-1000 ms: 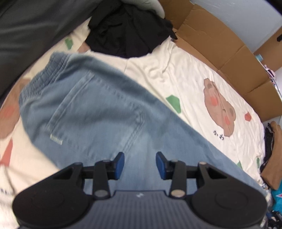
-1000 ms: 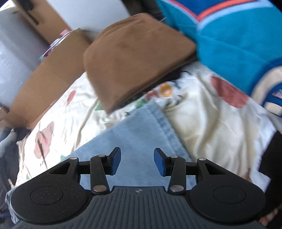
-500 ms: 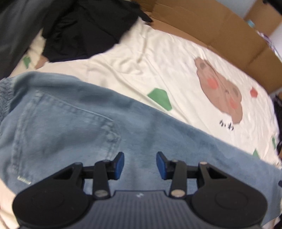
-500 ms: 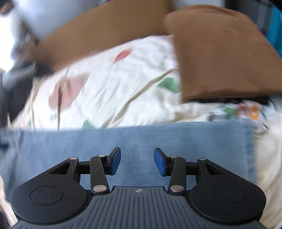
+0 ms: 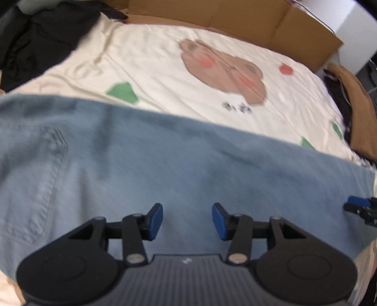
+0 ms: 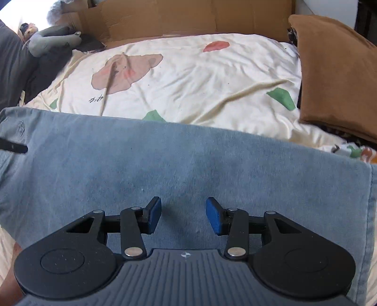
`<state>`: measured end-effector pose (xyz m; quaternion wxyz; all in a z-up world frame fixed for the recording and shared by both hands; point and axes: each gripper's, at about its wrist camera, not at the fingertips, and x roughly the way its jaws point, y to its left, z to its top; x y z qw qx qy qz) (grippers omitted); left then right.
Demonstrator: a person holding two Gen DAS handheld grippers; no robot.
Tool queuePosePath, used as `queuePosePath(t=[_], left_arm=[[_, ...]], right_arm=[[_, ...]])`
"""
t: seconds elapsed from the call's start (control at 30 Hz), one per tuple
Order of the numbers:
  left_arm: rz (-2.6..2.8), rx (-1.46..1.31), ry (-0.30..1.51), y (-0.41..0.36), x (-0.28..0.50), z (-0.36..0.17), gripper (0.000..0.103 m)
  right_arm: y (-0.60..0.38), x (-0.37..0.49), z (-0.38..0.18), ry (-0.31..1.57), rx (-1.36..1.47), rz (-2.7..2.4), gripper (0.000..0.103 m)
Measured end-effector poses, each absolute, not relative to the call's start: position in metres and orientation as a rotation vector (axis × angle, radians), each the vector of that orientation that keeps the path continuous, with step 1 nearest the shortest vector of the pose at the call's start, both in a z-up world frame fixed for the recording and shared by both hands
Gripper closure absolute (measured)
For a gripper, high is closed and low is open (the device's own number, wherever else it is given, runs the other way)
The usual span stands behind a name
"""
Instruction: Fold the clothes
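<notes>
1. Jeans (image 5: pixel 146 169), light blue denim, soft faded weave, lie spread flat across the bed, long side running left to right; stitched back pocket (image 5: pixel 35 179) at the left end, hemmed edge (image 6: pixel 370 211) at the right.
2. Bedsheet (image 6: pixel 200 77) under them: cream cotton, wrinkled, printed with a brown bear (image 5: pixel 226 73), green and red shapes.
3. Brown folded cloth (image 6: pixel 334 77), smooth and thick, lies at the bed's right end, apart from the jeans.
4. Black crumpled garment (image 5: pixel 40 40) at the far left corner; cardboard (image 6: pixel 165 18) along the far side.
5. Left tongs (image 5: pixel 187 222): blue pads about half apart, jaws have just been opening, nothing between them, over the denim; contact can't be told.
6. Right tongs (image 6: pixel 183 216): half apart, nothing gripped, over the leg end of the jeans.
</notes>
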<state>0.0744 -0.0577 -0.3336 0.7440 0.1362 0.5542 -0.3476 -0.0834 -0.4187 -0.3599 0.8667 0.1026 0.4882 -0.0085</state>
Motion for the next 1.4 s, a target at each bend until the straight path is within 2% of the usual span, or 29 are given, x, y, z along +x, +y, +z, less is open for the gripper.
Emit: queuePosePath(t=[0.2,0.33,0.47,0.83,1.4], left_arm=[[-0.761,0.309,1.228,-0.054,0.039,-0.356,0.048],[-0.771,0.333,1.148,-0.063,0.031,-0.363,0.036],[-0.748,0.328,1.126,-0.078,0.041,-0.368,0.033],[-0.764,0.355,1.057,-0.111,0.061,-0.37,0.028],[-0.748,0.419,1.066,-0.172,0.109,-0.368,0.029]], right_arm=[[-0.409,-0.094,-0.37,1.049,0.173,-0.027,0.052],[-0.4,-0.086,-0.375,1.039,0.119,-0.039,0.052],[-0.401,-0.069,-0.378,1.024,0.107,-0.031,0.052],[-0.409,-0.027,-0.384,0.978,0.106,-0.044,0.05],[-0.427,0.041,-0.382,1.006,0.225,-0.106,0.051]])
